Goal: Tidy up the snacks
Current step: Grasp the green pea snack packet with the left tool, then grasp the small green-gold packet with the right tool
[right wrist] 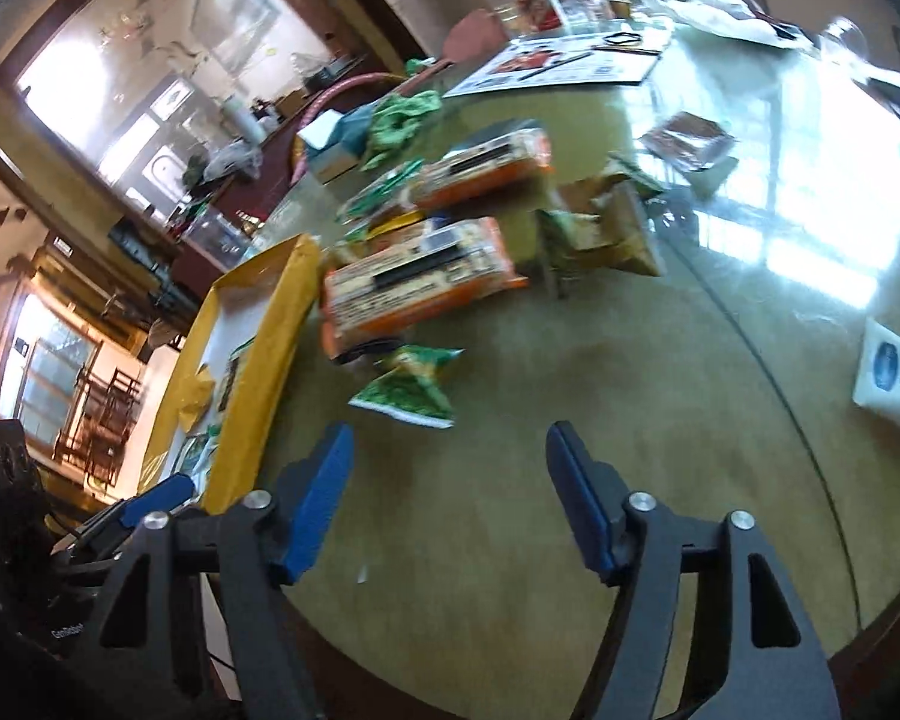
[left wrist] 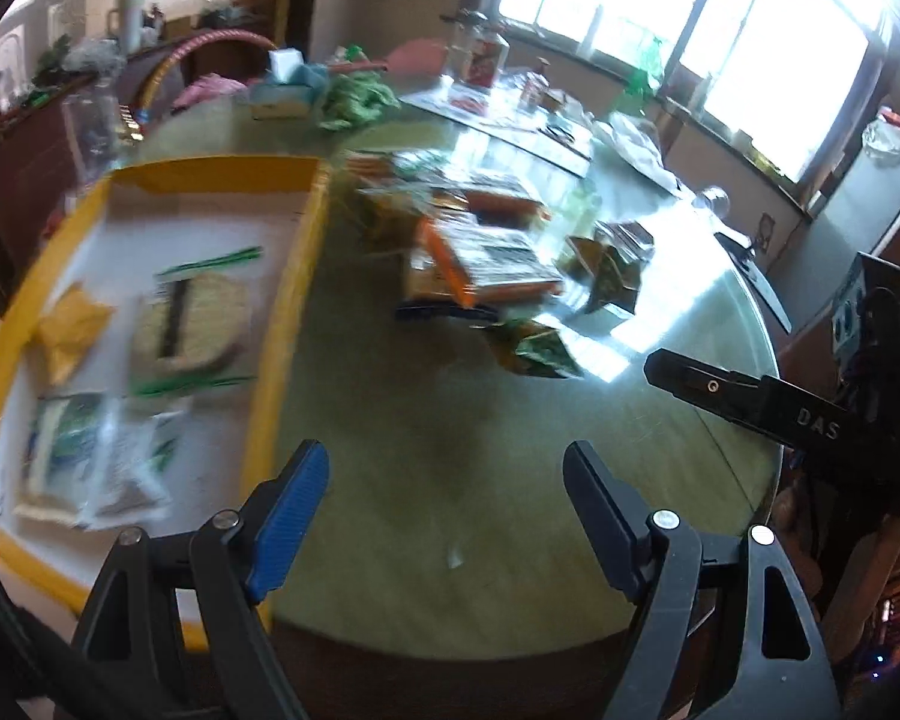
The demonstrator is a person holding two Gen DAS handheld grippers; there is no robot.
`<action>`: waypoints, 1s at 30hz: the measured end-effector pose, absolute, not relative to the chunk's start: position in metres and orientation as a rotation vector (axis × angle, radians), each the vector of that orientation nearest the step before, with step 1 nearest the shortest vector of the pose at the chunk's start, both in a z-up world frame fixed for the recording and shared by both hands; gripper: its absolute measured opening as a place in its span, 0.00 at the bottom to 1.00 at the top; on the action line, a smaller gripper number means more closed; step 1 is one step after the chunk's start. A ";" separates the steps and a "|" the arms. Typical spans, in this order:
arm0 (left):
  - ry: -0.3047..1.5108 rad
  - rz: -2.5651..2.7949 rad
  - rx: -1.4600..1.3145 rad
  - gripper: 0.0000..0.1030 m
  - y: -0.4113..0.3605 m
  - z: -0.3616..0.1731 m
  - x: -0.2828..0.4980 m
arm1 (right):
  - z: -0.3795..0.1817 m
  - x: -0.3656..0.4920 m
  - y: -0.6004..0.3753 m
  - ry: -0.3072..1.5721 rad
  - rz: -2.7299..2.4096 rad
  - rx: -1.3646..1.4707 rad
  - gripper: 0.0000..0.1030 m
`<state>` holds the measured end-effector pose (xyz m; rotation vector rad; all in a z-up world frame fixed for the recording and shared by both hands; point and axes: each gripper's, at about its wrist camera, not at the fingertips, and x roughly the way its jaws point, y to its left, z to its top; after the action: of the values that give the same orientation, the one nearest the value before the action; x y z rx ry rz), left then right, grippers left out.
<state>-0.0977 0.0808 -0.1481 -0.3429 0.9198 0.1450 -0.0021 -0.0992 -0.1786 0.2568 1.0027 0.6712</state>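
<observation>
A yellow-rimmed tray (left wrist: pixel 297 276) lies at the left of the round glass-topped table (left wrist: pixel 426 480). It holds a round cracker pack (left wrist: pixel 192 324), a yellow pouch (left wrist: pixel 69 330) and clear packets (left wrist: pixel 90 456). Loose snacks are piled beyond it: orange packs (right wrist: pixel 414 282) and a small green pouch (right wrist: pixel 411 387), the nearest one. My left gripper (left wrist: pixel 444 468) is open over bare table beside the tray, holding nothing. My right gripper (right wrist: pixel 450 450) is open just short of the green pouch, with nothing between its fingers. One of its fingers (left wrist: pixel 708 387) shows at the right of the left wrist view.
A tissue box (right wrist: pixel 330 150) and a green cloth (right wrist: pixel 399 117) lie behind the snack pile. Leaflets (right wrist: pixel 564 66), bottles and bags crowd the far side. A white packet (right wrist: pixel 894 384) lies to the right. The table edge (right wrist: pixel 858 612) curves close below the grippers.
</observation>
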 end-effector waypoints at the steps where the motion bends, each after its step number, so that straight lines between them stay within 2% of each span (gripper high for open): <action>1: 0.925 0.117 -0.361 0.78 0.078 -0.151 -0.090 | -0.179 0.000 -0.103 1.001 0.667 0.265 0.64; 6: 0.970 0.067 -0.478 0.78 0.076 -0.160 -0.044 | -0.180 0.011 -0.125 0.994 0.625 0.289 0.64; 11: 1.025 0.097 -0.447 0.72 0.066 -0.170 0.000 | -0.187 0.020 -0.142 1.003 0.591 0.311 0.64; 14: 1.079 0.151 -0.372 0.60 0.057 -0.183 0.015 | -0.190 0.024 -0.147 1.006 0.581 0.313 0.64; 15: 1.094 0.151 -0.379 0.47 0.058 -0.188 0.018 | -0.191 0.024 -0.149 1.008 0.576 0.320 0.64; 16: 1.108 0.142 -0.394 0.40 0.059 -0.193 0.018 | -0.192 0.024 -0.150 1.009 0.576 0.321 0.64; 17: 1.116 0.128 -0.407 0.38 0.060 -0.198 0.017 | -0.193 0.025 -0.150 1.012 0.578 0.318 0.64; 30: 1.040 0.096 -0.464 0.35 0.080 -0.199 -0.060 | -0.188 0.069 -0.124 1.029 0.564 0.300 0.64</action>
<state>-0.0598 0.0804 -0.1986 -0.4639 1.0399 0.0962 0.0687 -0.1239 -0.1881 0.3001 1.0287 0.5642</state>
